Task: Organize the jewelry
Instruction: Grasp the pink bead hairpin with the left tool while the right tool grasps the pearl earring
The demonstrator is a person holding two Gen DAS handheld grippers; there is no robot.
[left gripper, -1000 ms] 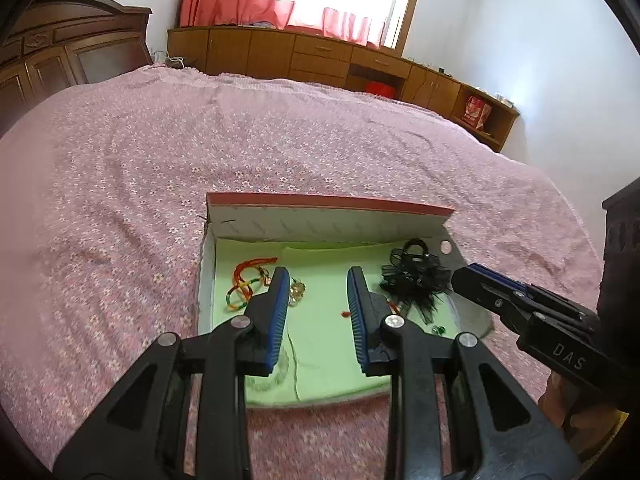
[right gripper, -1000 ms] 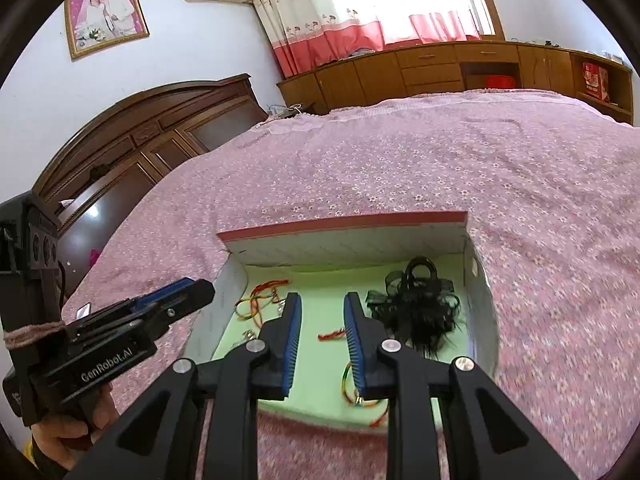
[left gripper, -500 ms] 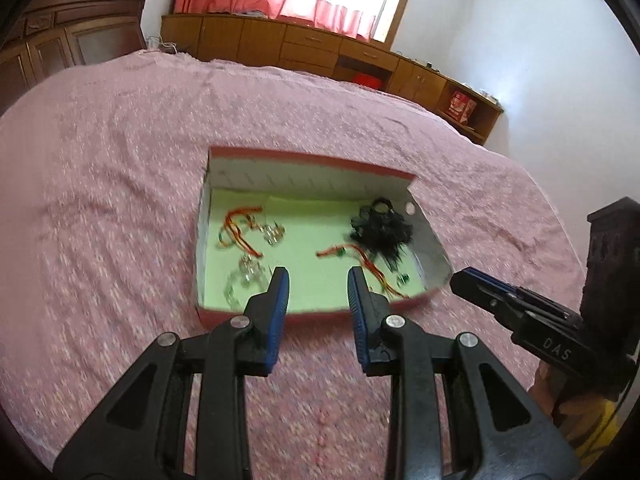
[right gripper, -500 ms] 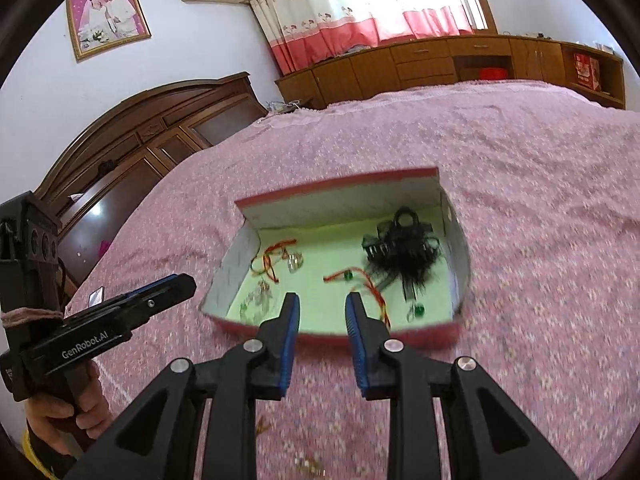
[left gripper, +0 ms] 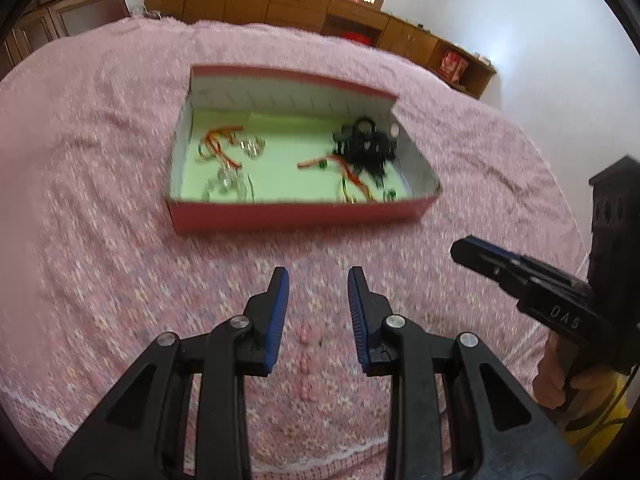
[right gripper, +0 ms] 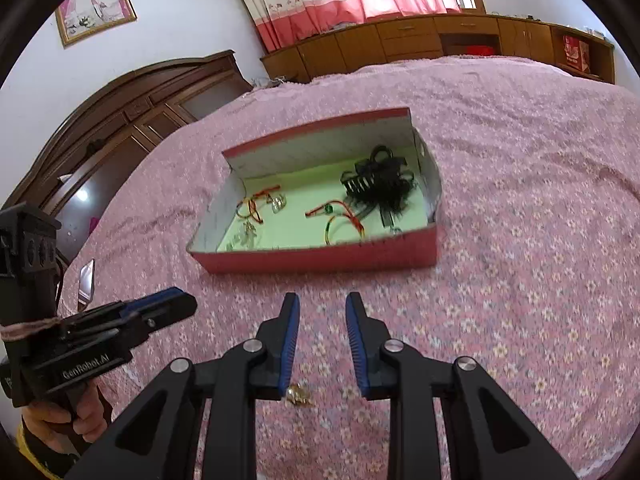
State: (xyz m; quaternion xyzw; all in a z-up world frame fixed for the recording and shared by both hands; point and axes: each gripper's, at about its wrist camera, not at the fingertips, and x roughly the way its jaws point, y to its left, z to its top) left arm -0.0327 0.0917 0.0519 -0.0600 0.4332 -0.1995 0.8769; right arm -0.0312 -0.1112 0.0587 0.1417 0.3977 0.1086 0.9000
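A red box (left gripper: 296,214) with a green floor sits on the pink bed; it also shows in the right wrist view (right gripper: 320,258). Inside lie red string bracelets (left gripper: 218,142), clear crystal pieces (left gripper: 228,178), a black hair clip (left gripper: 366,148) (right gripper: 378,188) and a red-green bracelet (right gripper: 340,220). A string of pink beads (left gripper: 306,354) lies on the bedspread between my left gripper's fingers. A small gold piece (right gripper: 297,394) lies under my right gripper. My left gripper (left gripper: 318,280) and right gripper (right gripper: 322,304) are open and empty, in front of the box.
The floral bedspread (right gripper: 520,280) spreads all around the box. A dark wooden headboard (right gripper: 120,120) stands at the left, low wooden cabinets (left gripper: 280,4) under the curtained window at the back. A small silver item (right gripper: 86,280) lies on the bed at left.
Both grippers have pulled back from over the box toward the near side of the bed. They stay open. The pink beads and gold piece have come into view.
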